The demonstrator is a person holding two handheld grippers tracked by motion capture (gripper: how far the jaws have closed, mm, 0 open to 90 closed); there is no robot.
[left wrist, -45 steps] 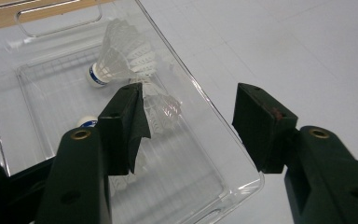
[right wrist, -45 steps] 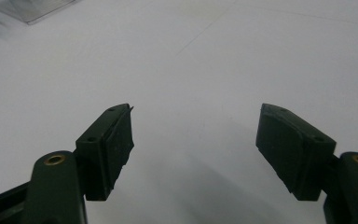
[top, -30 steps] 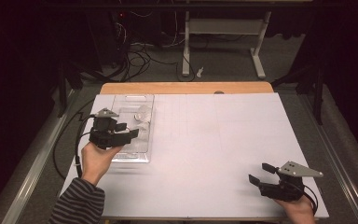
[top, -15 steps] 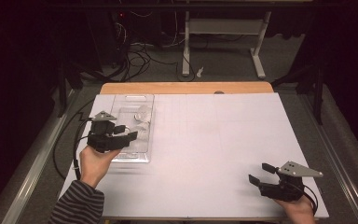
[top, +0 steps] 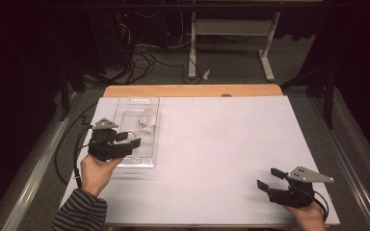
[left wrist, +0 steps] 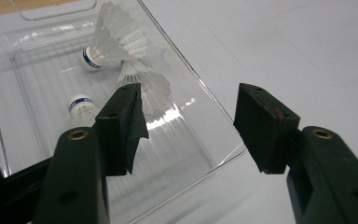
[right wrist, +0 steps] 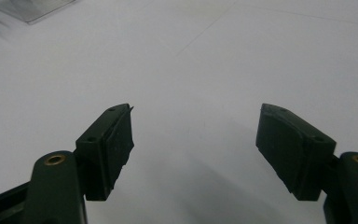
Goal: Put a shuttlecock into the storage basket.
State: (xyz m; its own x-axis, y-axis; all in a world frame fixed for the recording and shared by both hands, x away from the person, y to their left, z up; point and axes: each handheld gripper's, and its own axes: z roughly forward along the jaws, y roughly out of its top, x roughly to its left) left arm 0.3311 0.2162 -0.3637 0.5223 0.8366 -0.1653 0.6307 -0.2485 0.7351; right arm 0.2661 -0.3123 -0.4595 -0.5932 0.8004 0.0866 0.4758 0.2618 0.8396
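A clear plastic tray [top: 147, 159] lies on the left of the white table sheet [top: 221, 144]. In the left gripper view two white feather shuttlecocks lie inside the tray [left wrist: 205, 140]. One shuttlecock [left wrist: 109, 39], with a blue-banded cork, is at the far end. The other shuttlecock [left wrist: 149, 86] is nearer, partly behind a jaw. My left gripper [top: 132, 139] [left wrist: 189, 119] hovers over the tray's near end, open, with nothing between its pads. My right gripper [top: 268, 178] [right wrist: 193, 140] stands open above the bare sheet at the near right.
A wooden strip [top: 192, 90] runs along the table's far edge. Beyond it are a dark floor with cables [top: 144, 57] and a white stand [top: 231, 43]. Metal rails [top: 33, 173] flank the table. The tray's corner [right wrist: 28, 8] shows far off in the right gripper view.
My left gripper has drawn back a little toward the person over the tray's near end. The right gripper has kept still.
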